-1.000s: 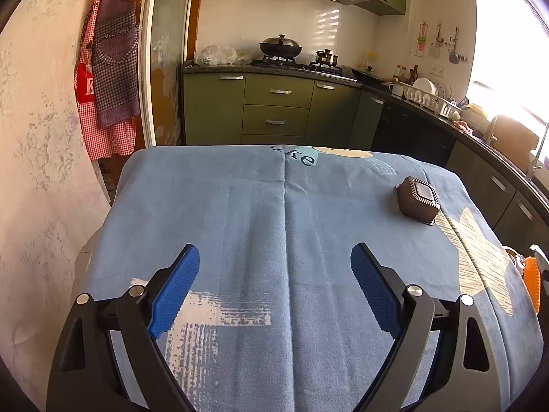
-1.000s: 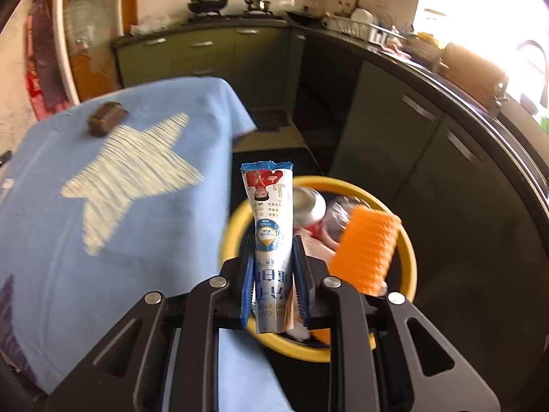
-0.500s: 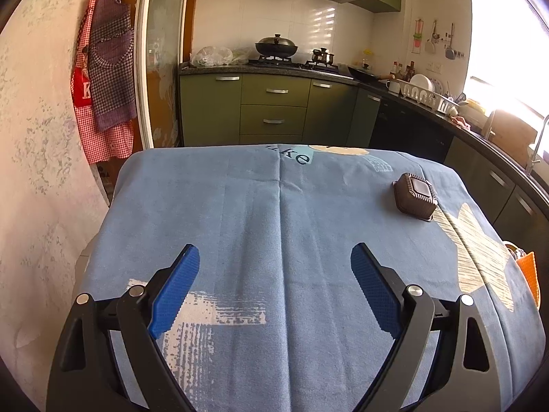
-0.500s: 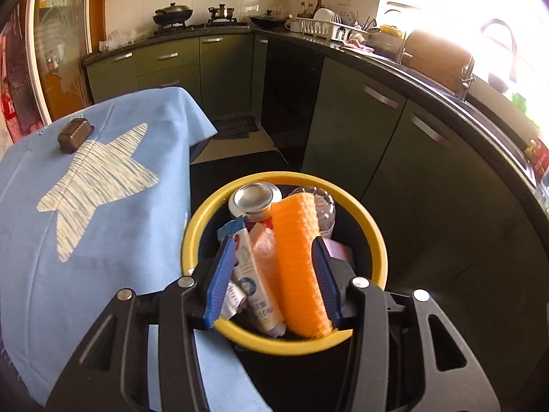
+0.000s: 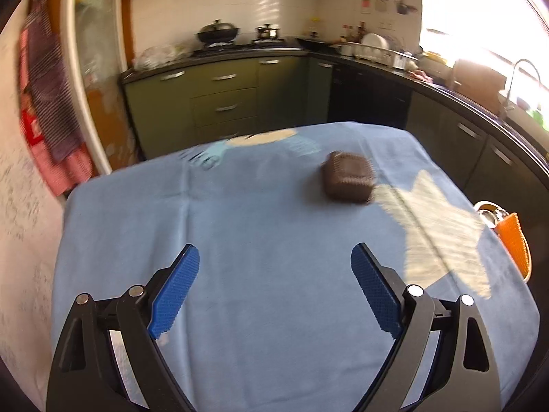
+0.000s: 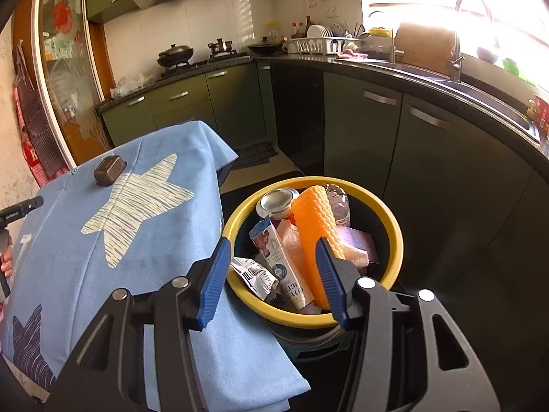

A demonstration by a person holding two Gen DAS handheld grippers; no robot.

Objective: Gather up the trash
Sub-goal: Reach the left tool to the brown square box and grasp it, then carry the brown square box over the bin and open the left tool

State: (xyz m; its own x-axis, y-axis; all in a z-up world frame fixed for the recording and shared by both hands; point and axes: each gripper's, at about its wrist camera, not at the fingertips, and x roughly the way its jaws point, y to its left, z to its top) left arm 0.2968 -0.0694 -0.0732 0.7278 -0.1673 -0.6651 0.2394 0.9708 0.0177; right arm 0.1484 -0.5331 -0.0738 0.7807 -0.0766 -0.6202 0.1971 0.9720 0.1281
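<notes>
Last scrap, the brown tray (image 5: 348, 181), lies on the blue worktop (image 5: 274, 274) at one o'clock from my left tongs (image 5: 274, 288) (spread wide, empty, nearer), long axis crosswise; my right tongs (image 6: 271, 278) are opening, gripping nothing, above the yellow-rimmed bin (image 6: 394, 237).

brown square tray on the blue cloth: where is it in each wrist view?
Left wrist: brown tray, blurred, right of centre in the upper half, on the blue cloth, just left of the pale star print.
Right wrist: brown tray at far left, upper-middle, at the star's top-left point.
Shared landmark: the pale star print beside the tray; the yellow-rimmed bin also shows at the left view's right edge.
</notes>
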